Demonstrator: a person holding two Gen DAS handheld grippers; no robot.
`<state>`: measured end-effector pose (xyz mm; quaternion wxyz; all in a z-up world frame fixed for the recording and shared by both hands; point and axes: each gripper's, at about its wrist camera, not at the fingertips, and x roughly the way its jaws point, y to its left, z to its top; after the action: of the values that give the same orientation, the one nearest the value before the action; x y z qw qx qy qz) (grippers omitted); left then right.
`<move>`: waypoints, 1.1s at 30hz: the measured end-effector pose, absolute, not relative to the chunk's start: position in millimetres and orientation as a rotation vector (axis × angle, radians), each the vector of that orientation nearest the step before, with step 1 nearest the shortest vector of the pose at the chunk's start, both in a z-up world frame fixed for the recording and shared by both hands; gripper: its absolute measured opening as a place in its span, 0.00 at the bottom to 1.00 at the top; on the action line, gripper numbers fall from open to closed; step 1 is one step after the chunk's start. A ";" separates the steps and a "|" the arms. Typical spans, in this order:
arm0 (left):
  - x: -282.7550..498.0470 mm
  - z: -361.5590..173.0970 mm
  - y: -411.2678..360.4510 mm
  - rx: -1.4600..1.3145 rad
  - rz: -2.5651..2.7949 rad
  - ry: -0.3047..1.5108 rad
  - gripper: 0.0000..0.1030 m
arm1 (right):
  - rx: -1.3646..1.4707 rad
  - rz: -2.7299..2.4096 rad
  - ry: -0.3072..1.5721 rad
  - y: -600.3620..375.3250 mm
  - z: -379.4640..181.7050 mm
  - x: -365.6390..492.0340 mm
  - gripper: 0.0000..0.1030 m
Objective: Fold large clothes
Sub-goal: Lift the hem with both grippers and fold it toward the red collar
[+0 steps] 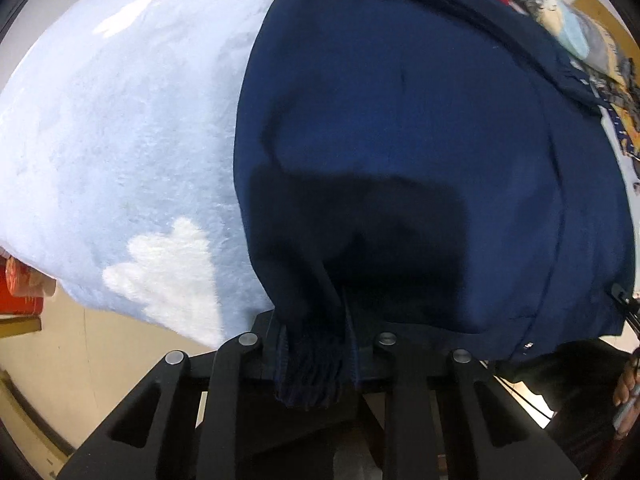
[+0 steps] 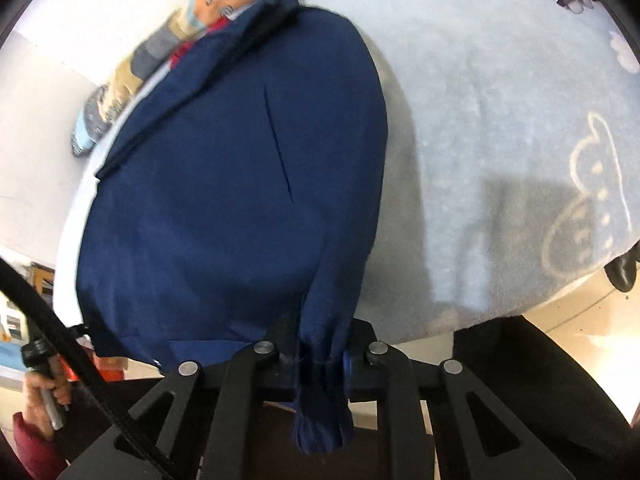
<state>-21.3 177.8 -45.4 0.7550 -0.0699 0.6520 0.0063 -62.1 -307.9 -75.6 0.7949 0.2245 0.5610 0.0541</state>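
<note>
Large navy-blue fabric garment [image 1: 400,140] spread over fluffy pale-blue blanket with white cloud patches [image 1: 120,140], near edge lifted. Bunched navy hem pinched in black left gripper [image 1: 314,354], jaws narrowed on cloth. Second gathered corner of garment [image 2: 240,200] clamped in black right gripper [image 2: 320,356], jaws closed on fabric. Pile of multicoloured clothes [image 2: 168,40] seen at far edge, touching garment. Blanket [image 2: 500,120] exposed to right of garment in right wrist view.

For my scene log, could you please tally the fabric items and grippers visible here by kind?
Navy blue fabric garment: 1
Light blue fluffy blanket with white clouds: 1
Black two-finger grippers, each shut on the garment: 2 (left gripper, right gripper)
Total: 4
</note>
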 end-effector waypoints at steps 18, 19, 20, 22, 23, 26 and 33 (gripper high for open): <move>-41.2 37.8 154.8 -0.143 -0.138 1.166 0.18 | 0.477 0.213 1.095 -292.6 -41.9 -67.3 0.12; -45.8 49.9 157.9 -0.162 -0.162 1.124 0.18 | 0.500 0.255 1.049 -294.3 -30.6 -69.4 0.12; -47.9 55.6 160.0 -0.166 -0.175 1.092 0.18 | 0.516 0.280 1.022 -295.2 -23.9 -69.8 0.12; -48.7 74.5 165.4 -0.174 -0.190 1.023 0.18 | 0.549 0.338 0.943 -301.1 -4.4 -70.1 0.12; -49.1 80.0 171.5 -0.186 -0.195 0.990 0.18 | 0.551 0.353 0.912 -303.4 5.3 -68.9 0.12; -45.3 97.3 183.1 -0.225 -0.209 0.909 0.18 | 0.547 0.392 0.819 -304.5 30.1 -68.1 0.12; -30.9 109.3 197.3 -0.260 -0.211 0.812 0.18 | 0.573 0.427 0.727 -323.2 66.4 -54.5 0.12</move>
<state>-30.9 197.3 109.3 0.9051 -0.1256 0.3932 -0.1022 -54.5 -323.2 66.4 0.8729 0.2742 0.3480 0.2043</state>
